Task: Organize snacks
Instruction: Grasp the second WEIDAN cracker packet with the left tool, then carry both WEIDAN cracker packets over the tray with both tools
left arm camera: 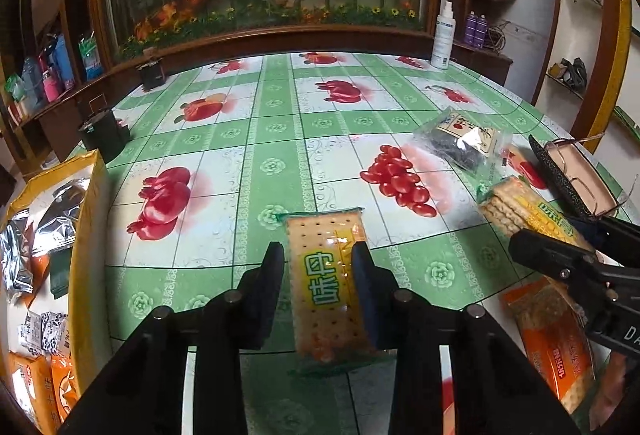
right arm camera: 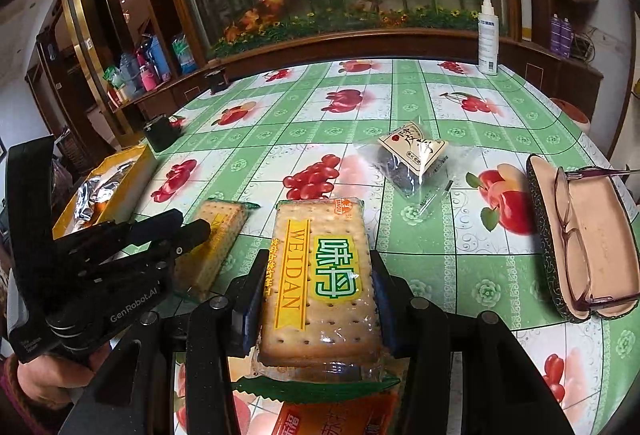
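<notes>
The cracker pack [right arm camera: 320, 283] in the right gripper [right arm camera: 318, 299] is a flat oblong of pale, dotted crackers under glossy clear film, with a yellow band reading WEIDAN, green characters on a yellow patch and a green saw-toothed seal at the near end; the 2 black fingers press its long sides, gripping it just above the tablecloth [right arm camera: 480, 235]. A slimmer pack [left arm camera: 328, 275] of the same brand, thinner and edge-lit, sits clamped between the left gripper [left arm camera: 318, 275] fingers, whose dark pads [left arm camera: 362, 275] close on its sides, also over the cloth. Under the right gripper lies an orange pack [right arm camera: 336, 415], shiny film with pale lettering, flat on the table. Farther out, toward the right, a clear crinkled bag [right arm camera: 412, 163] holds something dark and lumpy beneath a cream printed label. At the left edge stands a yellow box [left arm camera: 86, 235] with stiff cardboard walls, holding silver foil pouches [left arm camera: 60, 211] and orange packets [left arm camera: 36, 387], all creased and reflective. On the right an open glasses case [right arm camera: 544, 235] with a patterned dark rim and tan lining cradles thin-framed glasses [right arm camera: 572, 247]. The cloth is slick vinyl, green-and-white squares printed with red fruit. A white spray bottle [right arm camera: 489, 35] stands upright at the far edge, before a wooden frame [right arm camera: 360, 43] with glass over artificial flowers.
</notes>
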Demonstrator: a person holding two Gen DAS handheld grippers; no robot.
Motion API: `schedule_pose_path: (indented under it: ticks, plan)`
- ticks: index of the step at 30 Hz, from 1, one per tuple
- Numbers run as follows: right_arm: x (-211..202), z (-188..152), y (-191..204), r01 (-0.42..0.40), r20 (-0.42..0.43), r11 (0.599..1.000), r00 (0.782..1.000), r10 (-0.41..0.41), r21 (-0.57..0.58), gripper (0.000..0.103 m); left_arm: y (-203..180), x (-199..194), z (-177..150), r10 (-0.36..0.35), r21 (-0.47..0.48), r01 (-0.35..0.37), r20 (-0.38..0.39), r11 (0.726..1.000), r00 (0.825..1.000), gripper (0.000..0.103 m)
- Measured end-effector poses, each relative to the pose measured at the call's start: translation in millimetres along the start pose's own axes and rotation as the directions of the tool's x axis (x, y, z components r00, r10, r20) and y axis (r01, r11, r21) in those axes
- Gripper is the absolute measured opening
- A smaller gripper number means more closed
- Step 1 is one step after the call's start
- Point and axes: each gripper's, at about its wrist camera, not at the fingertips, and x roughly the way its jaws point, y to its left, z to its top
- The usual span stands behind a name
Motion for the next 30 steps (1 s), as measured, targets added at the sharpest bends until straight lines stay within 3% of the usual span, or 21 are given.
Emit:
schedule_pose_path:
  ticks: [6, 8, 10, 15, 18, 20, 30]
  plan:
    - [2.1, -0.8, 0.9, 0.000, -0.011, 1.000, 1.000, 0.000, 0.000, 0.050, 3.0, 3.7, -0.8, 0.000, -0.017, -0.001, -0.021, 1.000, 1.000, 0.054]
    - [1.9, -0.9, 0.9, 0.001, -0.010, 1.000, 1.000, -0.001, -0.001, 0.050, 1.8, 5.8, -0.9, 0.002, -0.014, -0.003, -0.028, 1.000, 1.000, 0.066]
    - [2.2, -1.1, 1.1, -0.003, -0.010, 1.000, 1.000, 0.003, 0.001, 0.050, 1.3, 8.0, -0.7, 0.001, -0.014, -0.001, -0.038, 1.000, 0.999, 0.069]
    - [2.3, -1.6, 1.5, -0.004, -0.010, 1.000, 1.000, 0.004, 0.001, 0.050, 7.6, 25.4, 0.8, -0.050, -0.064, 0.043, -0.110, 0.997, 0.993, 0.070]
    - [1.2, -1.9, 3.3, -0.006, -0.007, 1.000, 1.000, 0.006, -0.003, 0.050, 3.8, 34.3, 5.8, -0.042, -0.048, 0.037, -0.126, 0.998, 0.991, 0.070]
    - [0.8, -1.8, 3.9, -0.006, -0.005, 1.000, 1.000, 0.006, -0.004, 0.050, 0.7, 34.4, 6.3, -0.009, -0.028, 0.006, -0.122, 1.000, 0.992, 0.045]
    - [-1.7, -2.8, 4.9, -0.006, 0.003, 1.000, 1.000, 0.006, -0.003, 0.050, 3.4, 17.4, 1.6, -0.024, -0.026, 0.022, -0.071, 0.999, 0.997, 0.045]
